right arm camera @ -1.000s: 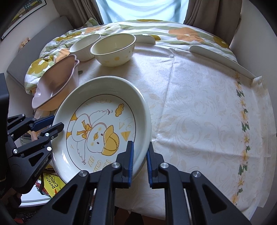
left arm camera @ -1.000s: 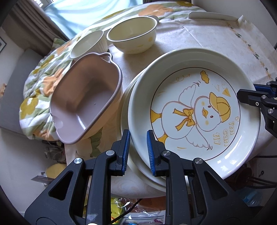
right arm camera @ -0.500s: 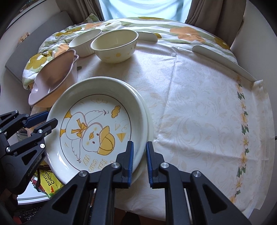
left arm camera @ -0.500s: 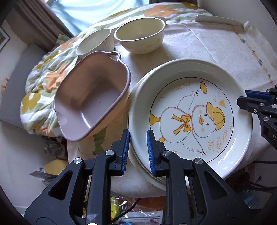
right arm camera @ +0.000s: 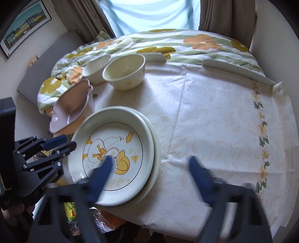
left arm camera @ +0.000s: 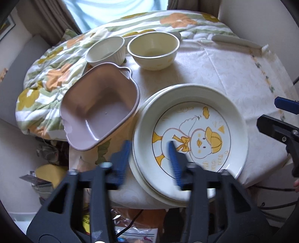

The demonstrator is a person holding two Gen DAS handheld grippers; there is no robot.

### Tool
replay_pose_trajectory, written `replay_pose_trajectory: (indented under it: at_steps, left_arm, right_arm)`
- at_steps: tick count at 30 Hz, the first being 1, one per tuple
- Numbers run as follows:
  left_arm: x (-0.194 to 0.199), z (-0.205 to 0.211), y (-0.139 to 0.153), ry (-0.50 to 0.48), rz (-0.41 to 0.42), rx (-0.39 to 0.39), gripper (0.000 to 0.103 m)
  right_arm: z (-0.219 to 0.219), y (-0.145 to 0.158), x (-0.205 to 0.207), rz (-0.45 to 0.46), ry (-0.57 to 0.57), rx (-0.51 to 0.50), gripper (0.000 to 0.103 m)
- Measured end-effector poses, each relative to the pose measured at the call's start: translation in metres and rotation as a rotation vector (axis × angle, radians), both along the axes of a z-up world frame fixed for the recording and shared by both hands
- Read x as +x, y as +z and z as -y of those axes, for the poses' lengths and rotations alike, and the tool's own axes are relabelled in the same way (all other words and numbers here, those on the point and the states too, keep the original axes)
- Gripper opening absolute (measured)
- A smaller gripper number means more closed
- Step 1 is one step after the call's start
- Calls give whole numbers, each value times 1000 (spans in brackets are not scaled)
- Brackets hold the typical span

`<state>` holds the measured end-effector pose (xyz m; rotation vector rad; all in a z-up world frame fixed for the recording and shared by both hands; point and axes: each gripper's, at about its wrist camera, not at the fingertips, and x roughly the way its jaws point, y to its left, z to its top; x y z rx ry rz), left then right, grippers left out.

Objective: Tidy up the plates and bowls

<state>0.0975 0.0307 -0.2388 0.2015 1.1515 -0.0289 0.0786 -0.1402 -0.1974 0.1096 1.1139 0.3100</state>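
At the near edge of the round table (right arm camera: 214,115), covered by a cream patterned cloth, the duck plate (left arm camera: 190,130) lies flat on top of a plain cream plate (left arm camera: 147,179), whose rim shows under it along the left and near sides; the stack slightly overhangs the table edge. The left gripper (left arm camera: 149,162) has its blue-padded fingers spread apart on either side of the stack's near-left rim, one finger outside the plates and the other over the duck picture, and both are motion-blurred; whether either pad touches the china cannot be told. The right gripper (right arm camera: 151,179) is spread wide too, its left finger blurred over the duck plate's near rim and its right finger over bare cloth, pinching nothing. In the right wrist view the left gripper's black frame sits just beside the plates at the left. Just left of the stack a mauve square dish (left arm camera: 99,112) with small ear handles stands tilted, its far rim raised, resting partly on a floral quilt (left arm camera: 46,78) that drapes the far and left part of the table. Behind it stand a ribbed white bowl (left arm camera: 105,51) and, just beside that, a cream bowl (left arm camera: 153,49) with yellow spots, both upright. A framed picture (right arm camera: 22,26) hangs on the left wall, and curtains (right arm camera: 224,15) flank the bright window.
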Motion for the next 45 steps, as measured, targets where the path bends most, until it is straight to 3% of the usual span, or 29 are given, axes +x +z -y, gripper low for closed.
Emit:
replay_pose_trajectory:
  at_steps: [1,2,4,10,16,20,24,27,29,32,36,43,45]
  left_arm:
    - [-2,-1,5,16,20,1,85]
    - [-4,-1,11,31,47,7,96]
    - [-8,-3,22,53,78,13,101]
    - [-16,-24,48,146,111,-44,101]
    - [-17,-79,67,313,140,-137,101]
    - [-7,-117,61,395,124,-237,100]
    - [8,-139,46,440,93,-283,100]
    - [25,-150,28,452,55,-305,88]
    - [36,-155,14,449,14,-328,72]
    - [47,-161,-6,451,-34,-350,60]
    - [60,-169,-25,452,-71,-365,53]
    - [77,-177,-48,443,-114,-374,36]
    - [80,-179,-52,442,-122,-378,33]
  right_arm:
    - [3,4,-1,15,1,4,93]
    - [6,9,-1,29,5,4,93]
    - [11,17,0,52,15,6,93]
    - [7,39,9,134,122,44,93]
    - [-25,53,32,139,282,61,93]
    - [-60,55,49,155,318,34,93]
    - [-92,35,75,68,343,74,93]
    - [-112,20,93,31,356,84,93]
    - [-125,10,103,10,364,89,92]
    - [-140,-8,115,-45,376,101,76]
    - [-158,-31,128,-114,386,100,61]
    - [-177,-54,144,-180,390,103,48]
    - [-183,-58,145,-192,391,98,33]
